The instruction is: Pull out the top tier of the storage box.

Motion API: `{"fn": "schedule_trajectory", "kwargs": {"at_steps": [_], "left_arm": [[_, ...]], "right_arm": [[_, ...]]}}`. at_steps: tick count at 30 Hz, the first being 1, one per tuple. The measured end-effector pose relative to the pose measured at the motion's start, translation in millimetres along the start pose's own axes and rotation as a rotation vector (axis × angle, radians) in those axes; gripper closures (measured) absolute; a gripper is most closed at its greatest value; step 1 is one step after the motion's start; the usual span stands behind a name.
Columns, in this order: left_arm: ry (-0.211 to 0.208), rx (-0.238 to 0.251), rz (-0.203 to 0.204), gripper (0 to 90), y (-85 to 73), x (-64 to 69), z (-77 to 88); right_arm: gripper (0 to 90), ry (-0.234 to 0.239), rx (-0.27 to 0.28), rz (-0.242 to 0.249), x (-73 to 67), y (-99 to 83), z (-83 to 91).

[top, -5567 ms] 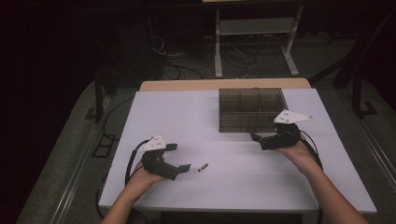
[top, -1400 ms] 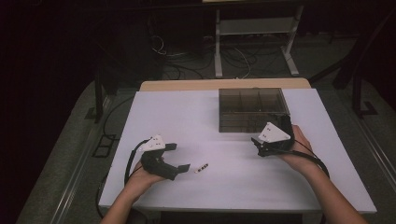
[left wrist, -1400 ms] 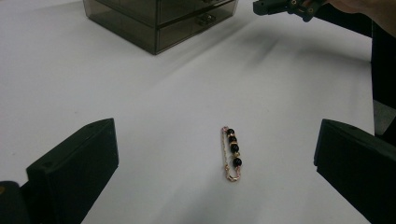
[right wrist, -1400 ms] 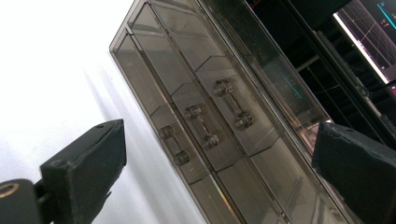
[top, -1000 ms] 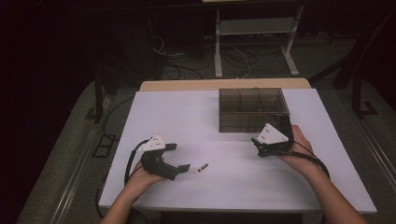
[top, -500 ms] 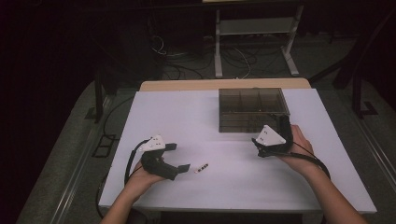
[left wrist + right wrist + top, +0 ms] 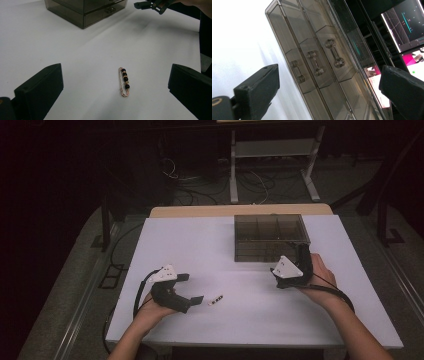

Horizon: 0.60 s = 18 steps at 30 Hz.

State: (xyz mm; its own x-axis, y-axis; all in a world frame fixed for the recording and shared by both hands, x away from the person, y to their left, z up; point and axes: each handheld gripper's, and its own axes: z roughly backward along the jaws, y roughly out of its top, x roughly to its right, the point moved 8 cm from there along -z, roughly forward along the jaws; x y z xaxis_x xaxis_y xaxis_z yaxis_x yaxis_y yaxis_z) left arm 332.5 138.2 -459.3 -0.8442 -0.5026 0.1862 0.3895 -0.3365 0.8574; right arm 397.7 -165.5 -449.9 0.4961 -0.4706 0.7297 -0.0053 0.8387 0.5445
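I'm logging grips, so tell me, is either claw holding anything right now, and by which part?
Nothing is held. The left claw is open around the beaded pin lying on the table, not touching it. The right claw is open, facing the drawer box.

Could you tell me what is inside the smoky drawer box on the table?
Through the tinted top of the drawer box only bare dividers show. Its three drawer fronts with handles are shut, and whatever lies inside the drawers is too dim to tell.
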Motion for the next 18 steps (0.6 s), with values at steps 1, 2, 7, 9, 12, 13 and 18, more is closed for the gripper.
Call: {"fn": "schedule_trajectory", "kwargs": {"at_steps": [1, 2, 7, 9, 12, 13, 18], "left_arm": [[0.000, 0.000, 0.000, 0.0, 0.0, 0.0, 0.0], [0.000, 0.000, 0.000, 0.0, 0.0, 0.1, 0.0], [0.000, 0.001, 0.000, 0.0, 0.0, 0.0, 0.1], [0.000, 0.000, 0.000, 0.0, 0.0, 0.1, 0.0], [0.000, 0.000, 0.000, 0.0, 0.0, 0.1, 0.1], [0.001, 0.001, 0.001, 0.0, 0.0, 0.1, 0.1], [0.001, 0.001, 0.000, 0.0, 0.1, 0.1, 0.0]], "right_arm": [[2.7, -0.005, -0.004, 0.011, -0.1, -0.1, 0.0], [2.7, -0.005, -0.004, 0.011, -0.1, -0.1, 0.0], [2.7, -0.013, -0.011, 0.037, -1.1, -0.5, -0.3], [2.7, -0.018, -0.011, 0.045, -1.1, -0.3, -0.3], [2.7, -0.024, -0.015, 0.057, -1.4, -0.3, -0.2], [2.7, -0.026, -0.015, 0.061, -1.4, -0.3, -0.3], [2.7, -0.037, -0.019, 0.082, -1.7, 0.0, 0.0]]}}
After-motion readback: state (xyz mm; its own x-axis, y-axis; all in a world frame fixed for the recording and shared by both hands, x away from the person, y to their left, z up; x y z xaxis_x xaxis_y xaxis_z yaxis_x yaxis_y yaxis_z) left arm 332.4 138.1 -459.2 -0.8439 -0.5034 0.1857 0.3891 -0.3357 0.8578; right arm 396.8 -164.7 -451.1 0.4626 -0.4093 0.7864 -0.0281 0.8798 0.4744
